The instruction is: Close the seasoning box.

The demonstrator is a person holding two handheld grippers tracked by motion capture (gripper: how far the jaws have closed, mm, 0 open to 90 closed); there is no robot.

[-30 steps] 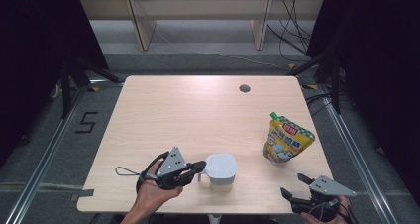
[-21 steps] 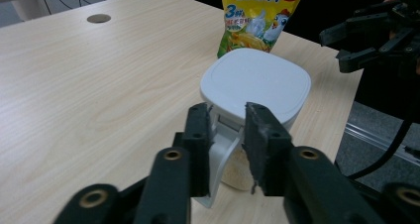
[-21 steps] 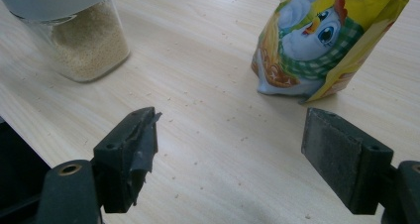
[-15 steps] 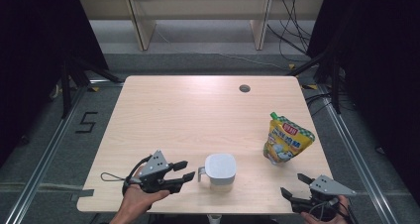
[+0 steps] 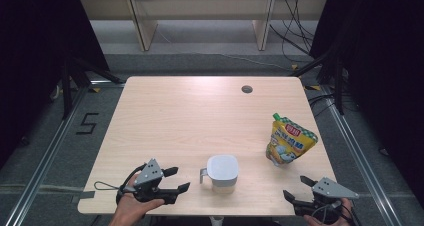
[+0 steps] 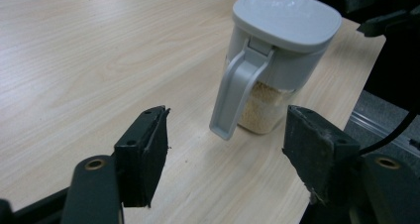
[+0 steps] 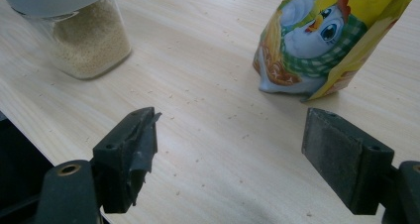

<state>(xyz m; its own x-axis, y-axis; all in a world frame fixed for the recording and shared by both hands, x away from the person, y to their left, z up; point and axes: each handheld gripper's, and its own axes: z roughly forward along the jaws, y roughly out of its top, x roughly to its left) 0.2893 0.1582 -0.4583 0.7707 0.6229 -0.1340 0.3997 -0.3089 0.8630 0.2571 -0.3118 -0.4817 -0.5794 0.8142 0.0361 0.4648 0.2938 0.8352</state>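
A clear jar (image 5: 222,168) with a pale grey lid and side handle stands near the table's front edge, holding pale granules (image 6: 260,107). My left gripper (image 5: 178,179) sits just left of it, apart from the handle (image 6: 233,92). Its jaws have just been opening and now stand open (image 6: 225,135) with nothing between them. A yellow pouch (image 5: 289,146) printed with a cartoon chicken (image 7: 317,40) stands upright to the right. My right gripper (image 5: 296,187) rests at the front right corner, open and empty (image 7: 230,120), pointing between the jar (image 7: 84,40) and the pouch.
The wooden table (image 5: 200,116) has a round cable hole (image 5: 246,89) at the back right. Both grippers sit close to the table's front edge. Cables and shelf legs lie on the floor beyond the table. The other gripper (image 6: 381,16) shows dark behind the jar.
My left gripper has let go of the jar's handle, opened, and drawn back to the left. The jar, the pouch and the right gripper have not moved.
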